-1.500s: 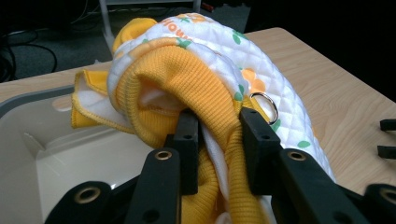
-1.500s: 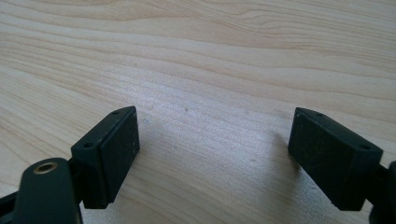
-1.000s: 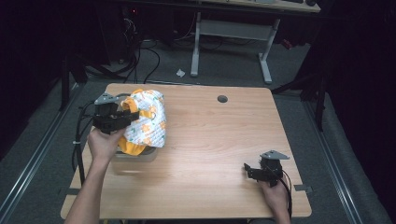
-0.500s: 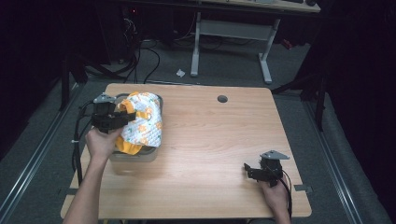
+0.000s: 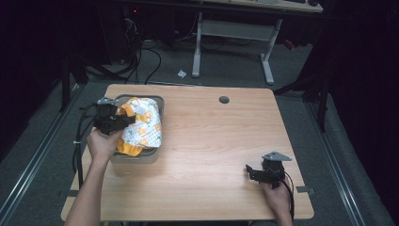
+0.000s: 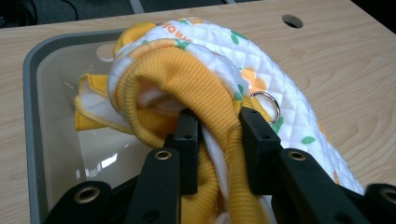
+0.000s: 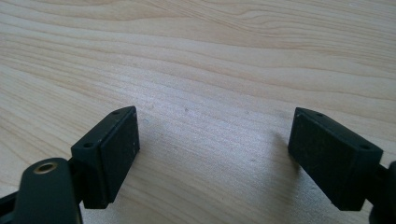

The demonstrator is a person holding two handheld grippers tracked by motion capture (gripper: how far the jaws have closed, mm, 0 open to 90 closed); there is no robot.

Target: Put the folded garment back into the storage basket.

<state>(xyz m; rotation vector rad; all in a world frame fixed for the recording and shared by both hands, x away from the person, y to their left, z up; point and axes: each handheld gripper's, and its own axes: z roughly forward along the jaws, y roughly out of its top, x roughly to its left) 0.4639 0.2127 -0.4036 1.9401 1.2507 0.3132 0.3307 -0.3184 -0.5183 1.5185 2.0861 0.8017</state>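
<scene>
- Garment point(image 5: 141, 126), a quilted white piece with orange flowers and yellow ribbed trim, had come down from above the tabletop's point(image 5: 211, 141) left edge over the last second, so that it now sat partly inside the grey bin point(image 5: 160, 101).
- You had carried it lower and nearer the far left corner; my judgement was that the drop into the bin was nearly done, with release the step left.
- Your left tongs point(image 6: 215, 140) were pinching a fold of the yellow ribbed hem, jaws pressed close on the cloth, above the bin's near side.
- Your right tongs point(image 7: 212, 154) stayed spread wide and held nothing, resting over bare wood near the tabletop's near right corner.
- The bin held the garment's lower folds against its pale floor; the upper part bulged over the right rim, with a small metal ring point(image 6: 266, 106) showing on the quilted side.
- I could see nothing else in the bin.
</scene>
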